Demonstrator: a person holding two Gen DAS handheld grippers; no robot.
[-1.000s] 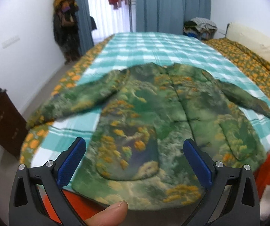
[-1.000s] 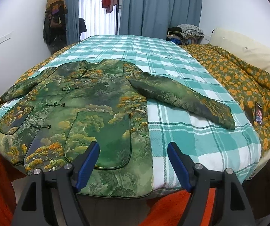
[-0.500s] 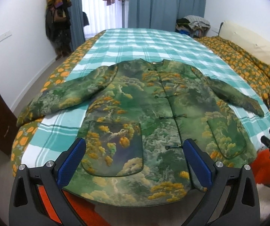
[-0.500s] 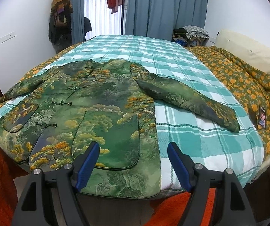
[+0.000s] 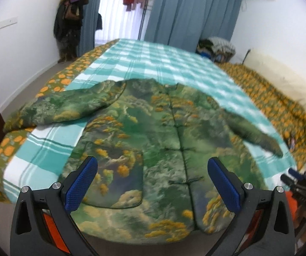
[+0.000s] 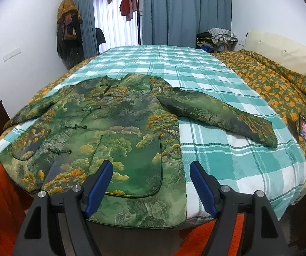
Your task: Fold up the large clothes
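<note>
Both grippers, left gripper [image 5: 153, 183] and right gripper [image 6: 150, 186], hang with jaws spread wide and empty above the near hem of the green landscape-print jacket [image 6: 114, 132] (front up, knot buttons fastened), which lies flat, sleeves outstretched, on the teal checked bedspread [image 6: 227, 153].
</note>
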